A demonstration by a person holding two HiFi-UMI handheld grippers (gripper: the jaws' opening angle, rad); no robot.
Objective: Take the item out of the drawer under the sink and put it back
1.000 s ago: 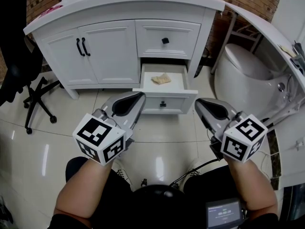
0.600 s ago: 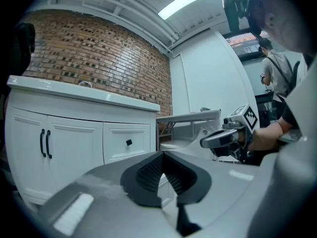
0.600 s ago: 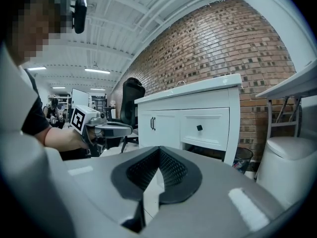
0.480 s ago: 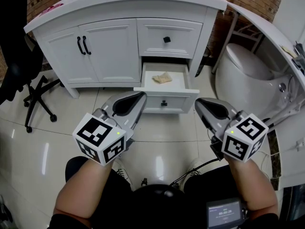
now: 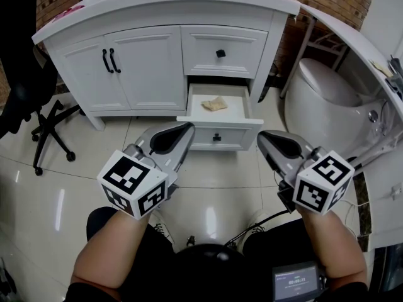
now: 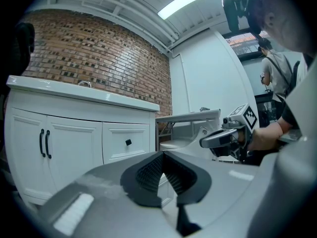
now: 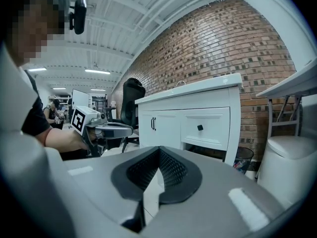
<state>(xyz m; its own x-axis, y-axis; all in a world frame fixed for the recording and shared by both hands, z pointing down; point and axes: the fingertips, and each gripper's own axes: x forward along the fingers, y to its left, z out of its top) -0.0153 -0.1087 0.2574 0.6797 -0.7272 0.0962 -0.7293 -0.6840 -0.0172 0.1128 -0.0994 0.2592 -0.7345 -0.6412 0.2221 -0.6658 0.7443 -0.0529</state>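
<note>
The white vanity (image 5: pixel 157 17) stands ahead of me, and its lower drawer (image 5: pixel 217 123) is pulled open. A crumpled tan item (image 5: pixel 214 104) lies on the drawer's floor. My left gripper (image 5: pixel 187 128) hangs just before the drawer's front left corner, shut with nothing in it. My right gripper (image 5: pixel 262 138) sits by the front right corner, also shut and empty. In the left gripper view the left gripper (image 6: pixel 162 155) has its jaws closed together, with the right gripper (image 6: pixel 223 138) visible beyond. The right gripper view shows the right gripper (image 7: pixel 158 150) closed, and the left gripper (image 7: pixel 106 130) off to the side.
The upper drawer (image 5: pixel 220 52) and the two cabinet doors (image 5: pixel 119 61) are closed. A black office chair (image 5: pixel 28 87) stands at the left. A white toilet (image 5: pixel 324 87) stands at the right under a curved counter (image 5: pixel 352 36). Glossy floor tiles (image 5: pixel 214 187) lie below.
</note>
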